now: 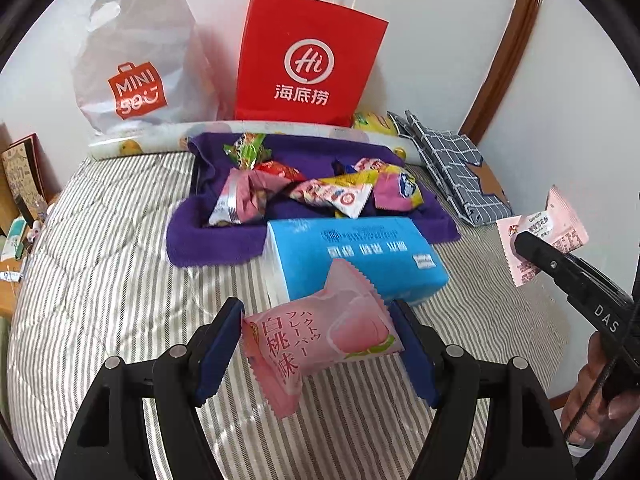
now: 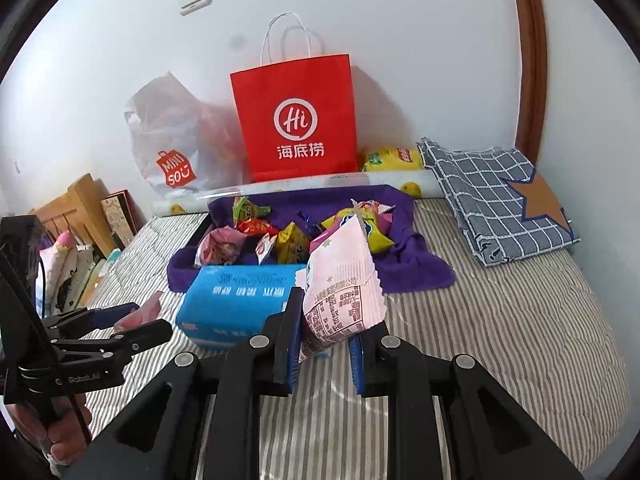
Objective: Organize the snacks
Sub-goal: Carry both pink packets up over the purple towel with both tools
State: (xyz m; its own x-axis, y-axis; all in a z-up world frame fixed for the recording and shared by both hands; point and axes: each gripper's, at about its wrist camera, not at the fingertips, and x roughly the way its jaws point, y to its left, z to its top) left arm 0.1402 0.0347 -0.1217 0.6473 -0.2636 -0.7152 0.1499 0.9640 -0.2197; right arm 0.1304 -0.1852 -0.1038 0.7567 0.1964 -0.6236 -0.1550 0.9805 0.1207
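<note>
your left gripper [image 1: 318, 344] clamps a pink peach snack packet [image 1: 320, 336]; your right gripper [image 2: 324, 344] pinches a pale packet [image 2: 340, 292]. both look light, crinkly, slippery; grip the sealed edges.

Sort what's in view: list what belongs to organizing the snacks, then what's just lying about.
Job:
- left gripper holding pink peach snack pack
- right gripper holding pale pink snack packet
- loose snacks on purple towel

Lying about:
- blue tissue pack
- red paper bag
- white plastic bag
- checked cloth
</note>
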